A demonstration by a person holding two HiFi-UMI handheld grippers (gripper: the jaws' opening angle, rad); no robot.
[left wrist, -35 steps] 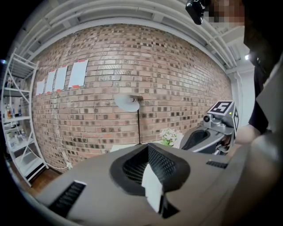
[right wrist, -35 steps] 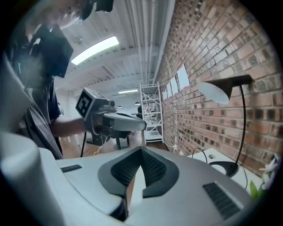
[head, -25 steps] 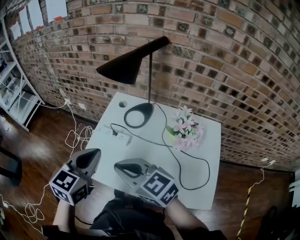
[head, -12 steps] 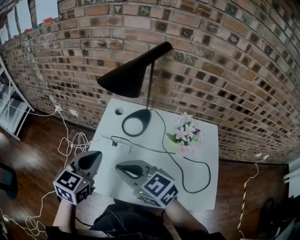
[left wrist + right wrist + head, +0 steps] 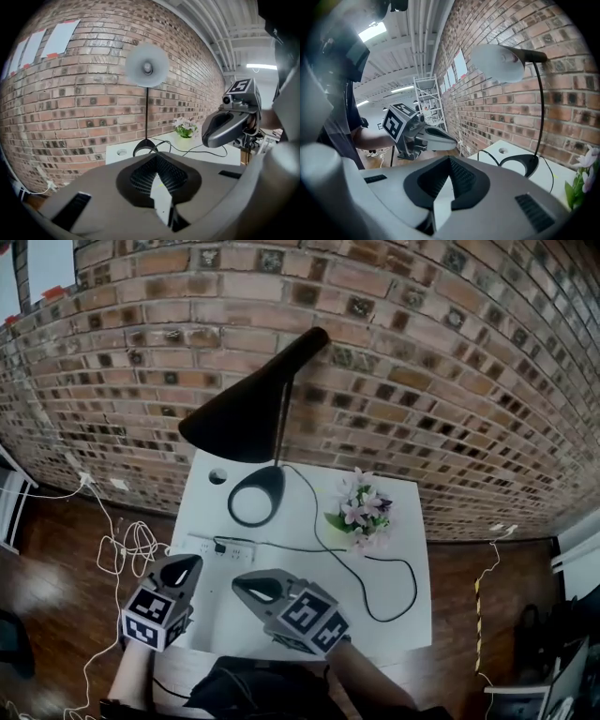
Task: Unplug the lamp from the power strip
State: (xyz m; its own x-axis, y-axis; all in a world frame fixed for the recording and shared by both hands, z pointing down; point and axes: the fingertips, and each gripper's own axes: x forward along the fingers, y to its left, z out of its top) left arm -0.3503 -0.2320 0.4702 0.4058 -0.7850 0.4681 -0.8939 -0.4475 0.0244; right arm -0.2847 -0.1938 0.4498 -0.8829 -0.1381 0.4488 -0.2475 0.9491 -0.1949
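Head view | power strip (image 5: pixel 225 547) ahead of, apart from left gripper (image 5: pixel 187 564) & right gripper (image 5: pixel 243 583) | both jaws closed, nothing btwn

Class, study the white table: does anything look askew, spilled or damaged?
Nothing stands out: the lamp stands upright, the flowers sit upright, the power strip lies flat on the table, and nothing is spilled.

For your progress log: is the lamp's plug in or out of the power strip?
In: the black plug sits in the white power strip.
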